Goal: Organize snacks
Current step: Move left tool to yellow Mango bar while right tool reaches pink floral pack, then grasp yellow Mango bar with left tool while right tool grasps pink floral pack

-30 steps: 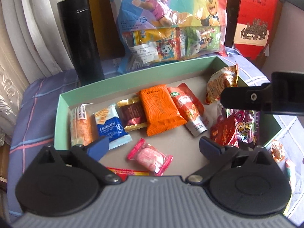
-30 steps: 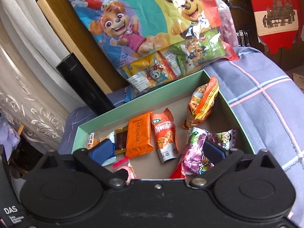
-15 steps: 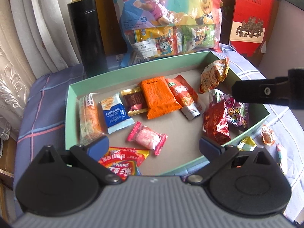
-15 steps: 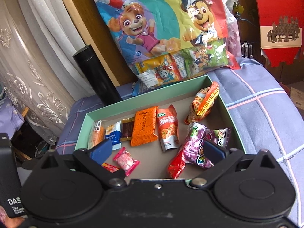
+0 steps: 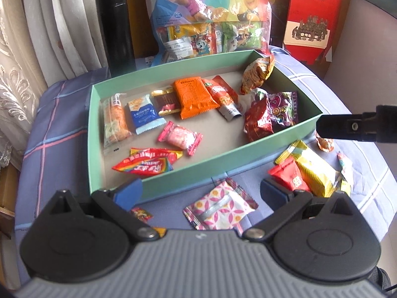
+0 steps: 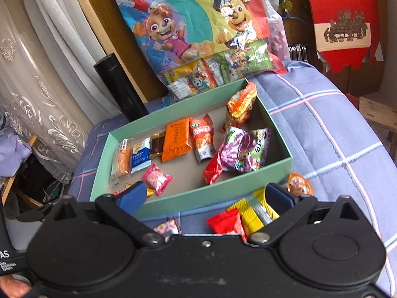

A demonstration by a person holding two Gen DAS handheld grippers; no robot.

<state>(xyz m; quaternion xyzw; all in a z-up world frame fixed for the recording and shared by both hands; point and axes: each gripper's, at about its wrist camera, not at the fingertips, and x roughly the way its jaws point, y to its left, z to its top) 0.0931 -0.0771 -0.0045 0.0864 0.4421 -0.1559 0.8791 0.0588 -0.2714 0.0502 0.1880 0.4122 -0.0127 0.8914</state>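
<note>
A green shallow box (image 5: 198, 167) (image 6: 173, 200) on a blue plaid cloth holds several snack packets, among them an orange pack (image 5: 193, 96), a pink candy (image 5: 180, 136) and a rainbow Skittles pack (image 5: 146, 165). Outside its near wall lie a pink-patterned packet (image 5: 219, 207), a red packet (image 5: 290, 176) (image 6: 227, 223) and a yellow packet (image 5: 312, 171) (image 6: 258, 211). My left gripper (image 5: 201, 193) is open and empty above the pink-patterned packet. My right gripper (image 6: 206, 196) is open and empty above the red and yellow packets; its finger (image 5: 347, 126) shows in the left wrist view.
A black flask (image 5: 115, 29) stands behind the box at left. A large cartoon snack bag (image 6: 198, 24) leans behind it, a red paper box (image 5: 312, 17) at back right. Curtains hang at left. An orange jelly cup (image 6: 299, 186) and small candies (image 5: 345, 164) lie right of the box.
Both grippers have pulled back and up from over the box, so its near wall and the loose packets in front of it have come into view. Both stay open and empty.
</note>
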